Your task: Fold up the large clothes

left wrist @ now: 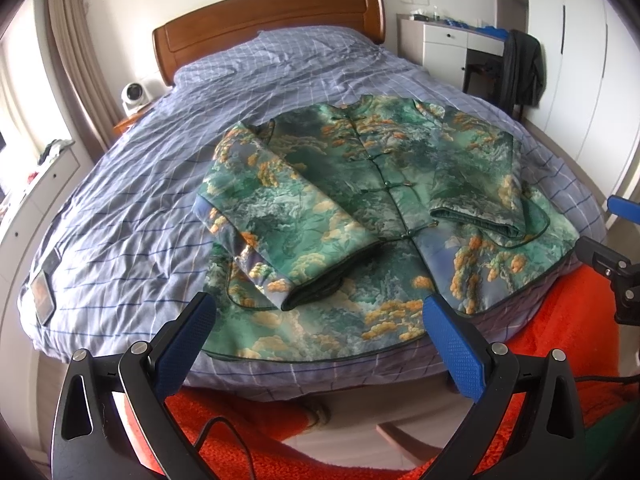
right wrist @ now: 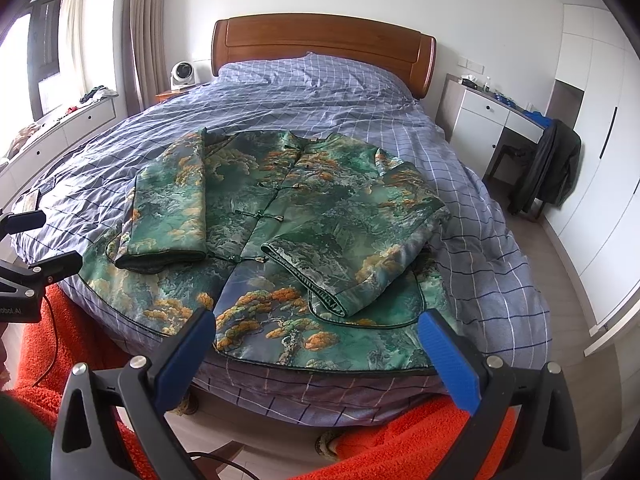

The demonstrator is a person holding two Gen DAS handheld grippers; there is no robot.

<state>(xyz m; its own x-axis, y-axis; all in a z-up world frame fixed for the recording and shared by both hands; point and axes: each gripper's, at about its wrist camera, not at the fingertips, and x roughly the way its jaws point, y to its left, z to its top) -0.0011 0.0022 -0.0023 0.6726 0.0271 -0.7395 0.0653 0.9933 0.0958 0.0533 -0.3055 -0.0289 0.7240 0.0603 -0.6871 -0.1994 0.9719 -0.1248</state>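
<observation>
A green padded jacket (left wrist: 360, 184) (right wrist: 304, 216) with orange tree print lies face up near the foot of the bed (left wrist: 132, 208) (right wrist: 472, 216). Both its sleeves are folded in across the front. My left gripper (left wrist: 316, 304) hovers open just short of the jacket's hem, nothing between its blue pads. My right gripper (right wrist: 316, 318) is also open, above the hem on the right side, holding nothing. Each gripper shows at the edge of the other's view: the right gripper (left wrist: 612, 240) and the left gripper (right wrist: 36, 240).
The bed has a blue checked cover and a wooden headboard (right wrist: 324, 40). A white desk (right wrist: 492, 120) with a chair and dark coat (right wrist: 552, 168) stands to the right. A small fan (right wrist: 182, 74) sits on the left nightstand. Orange fleece sleeves (left wrist: 552, 344) fill the bottom.
</observation>
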